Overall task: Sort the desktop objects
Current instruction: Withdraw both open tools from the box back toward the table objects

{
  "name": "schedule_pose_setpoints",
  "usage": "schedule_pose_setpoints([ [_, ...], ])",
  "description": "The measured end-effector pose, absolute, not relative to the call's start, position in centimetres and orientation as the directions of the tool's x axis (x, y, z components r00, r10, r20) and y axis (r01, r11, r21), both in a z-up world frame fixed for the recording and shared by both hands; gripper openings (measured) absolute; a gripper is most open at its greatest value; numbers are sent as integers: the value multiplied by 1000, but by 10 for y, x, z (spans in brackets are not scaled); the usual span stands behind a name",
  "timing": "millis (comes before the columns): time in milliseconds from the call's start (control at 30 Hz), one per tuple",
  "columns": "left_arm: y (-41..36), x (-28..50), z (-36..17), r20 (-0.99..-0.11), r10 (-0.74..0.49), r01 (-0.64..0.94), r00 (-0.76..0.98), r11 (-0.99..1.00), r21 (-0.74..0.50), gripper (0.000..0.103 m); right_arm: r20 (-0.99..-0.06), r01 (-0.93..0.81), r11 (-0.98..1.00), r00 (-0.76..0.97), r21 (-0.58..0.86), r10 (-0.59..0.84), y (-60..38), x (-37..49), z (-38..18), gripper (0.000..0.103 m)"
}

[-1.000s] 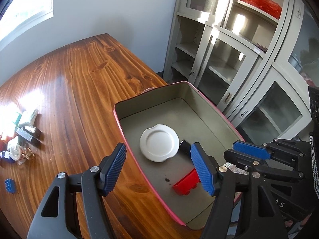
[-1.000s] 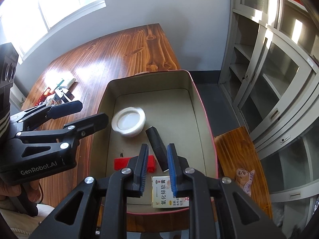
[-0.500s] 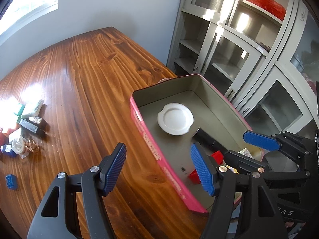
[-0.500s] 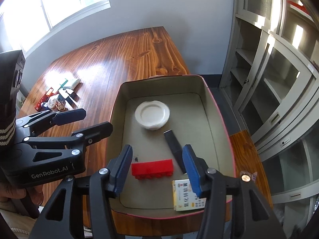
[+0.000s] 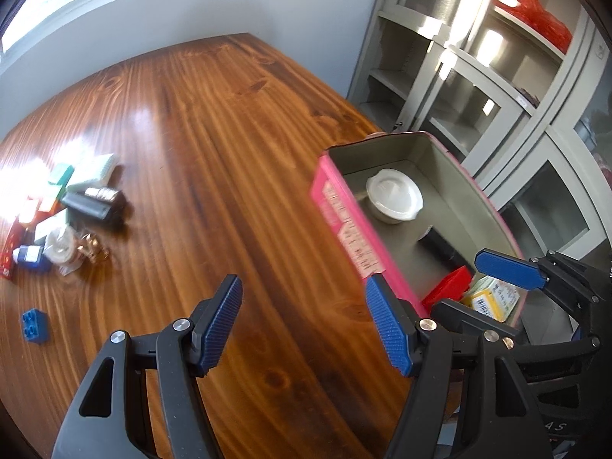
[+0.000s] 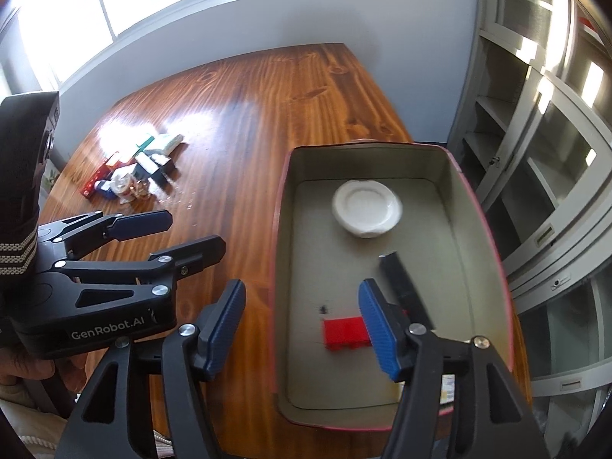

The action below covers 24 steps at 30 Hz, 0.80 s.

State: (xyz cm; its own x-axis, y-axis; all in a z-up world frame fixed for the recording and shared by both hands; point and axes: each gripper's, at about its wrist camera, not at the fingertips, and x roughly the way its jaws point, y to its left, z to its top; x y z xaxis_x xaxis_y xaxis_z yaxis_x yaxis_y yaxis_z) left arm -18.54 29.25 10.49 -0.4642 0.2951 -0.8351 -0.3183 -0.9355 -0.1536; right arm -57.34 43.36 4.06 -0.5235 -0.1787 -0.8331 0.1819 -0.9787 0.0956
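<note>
A pink box (image 6: 277, 229) with a grey inside stands at the table's right end. In it lie a white round lid (image 6: 367, 206), a black tube (image 6: 401, 283), a red brick (image 6: 344, 332) and a yellow-white medicine carton (image 5: 491, 298). My right gripper (image 6: 302, 329) hovers over the box's near left wall. Its jaws are opening and nothing is pressed between the pads. My left gripper (image 5: 304, 325) is open over bare wood, left of the box (image 5: 344, 229). A pile of small objects (image 5: 69, 206) and a lone blue brick (image 5: 35, 325) lie further left.
The wooden table (image 5: 229, 134) stretches back to a grey wall with a window. Grey glass-door cabinets (image 6: 535, 153) stand close to the right of the box. In the right wrist view a hand and striped sleeve (image 6: 19, 252) carry the left gripper (image 6: 195, 231).
The right jaws went from nearly shut to wide apart. Both grippers drifted left, so the box now sits to the right of the left gripper and the pile looks nearer.
</note>
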Motion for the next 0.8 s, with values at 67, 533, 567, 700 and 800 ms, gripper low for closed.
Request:
schedule_pose_setpoints([
  [67,284,-186,104,-838,289,-307,-464,-939,-154,71,-833,201,-975,-520,94,-187,424,-575,40,68],
  [533,235,-188,104,-837,243,-220,-489,-964,-152,71,-834,260,-962,-509,87,-213,386,-586,38,73],
  [567,232,-188,103,-839,239,-212,-489,-965,-152,71,-834,264,-961,-508,87,-215,383,-587,38,74],
  [700,218,-187,100,-844,224,-183,-488,-971,-152,71,-837,280,-956,-499,89,-225,374,-588,36,75],
  [800,210,-186,99,-847,214,-165,-486,-975,-151,71,-841,292,-952,-490,92,-232,365,-590,34,76],
])
